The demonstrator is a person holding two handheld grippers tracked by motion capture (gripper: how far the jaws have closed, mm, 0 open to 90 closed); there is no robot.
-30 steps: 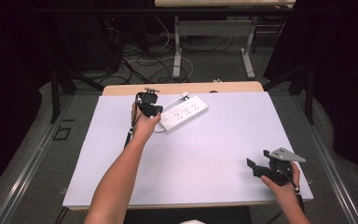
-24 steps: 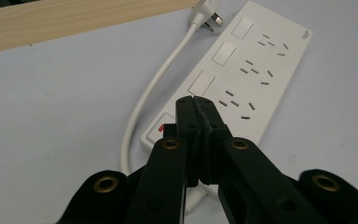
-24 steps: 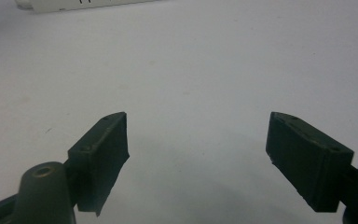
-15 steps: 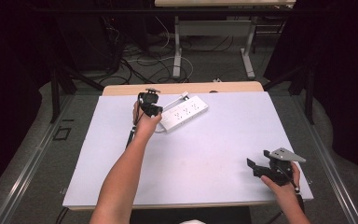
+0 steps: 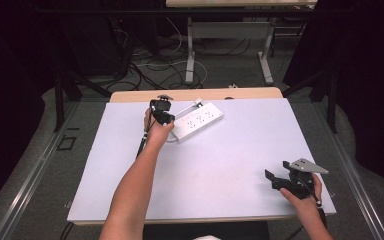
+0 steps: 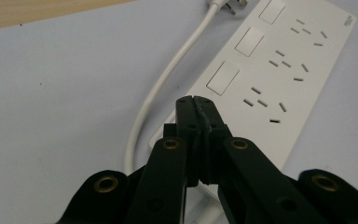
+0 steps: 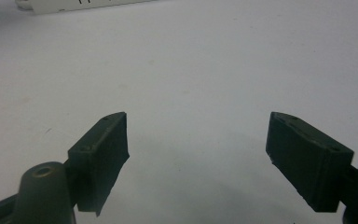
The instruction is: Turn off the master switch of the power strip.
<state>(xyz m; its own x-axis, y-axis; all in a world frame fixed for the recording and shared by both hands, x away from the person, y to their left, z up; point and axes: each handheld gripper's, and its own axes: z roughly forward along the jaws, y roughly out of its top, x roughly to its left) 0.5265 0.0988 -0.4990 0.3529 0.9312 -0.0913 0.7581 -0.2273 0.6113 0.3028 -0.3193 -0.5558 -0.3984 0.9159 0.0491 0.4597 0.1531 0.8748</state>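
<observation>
Nothing has moved: left tool [image 6: 196,100] stays closed above power strip [image 6: 279,79]; right tool [image 7: 196,154] stays open.

Left gripper [image 5: 163,116], black, sits at near-left end of white plastic 3-outlet power strip [image 5: 198,120], far-centre on pale lavender tabletop [image 5: 215,165]. Right gripper [image 5: 279,181], black w/ grey 3-cornered plate, jaws spread apart, near right-front corner, well apart from strip.

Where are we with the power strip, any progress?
Done: left tongs have reached the power strip and sit shut over its near end. In hand: nothing gripped; its cord lies loose. Left: any handling; right tongs wait open near the table corner.
</observation>
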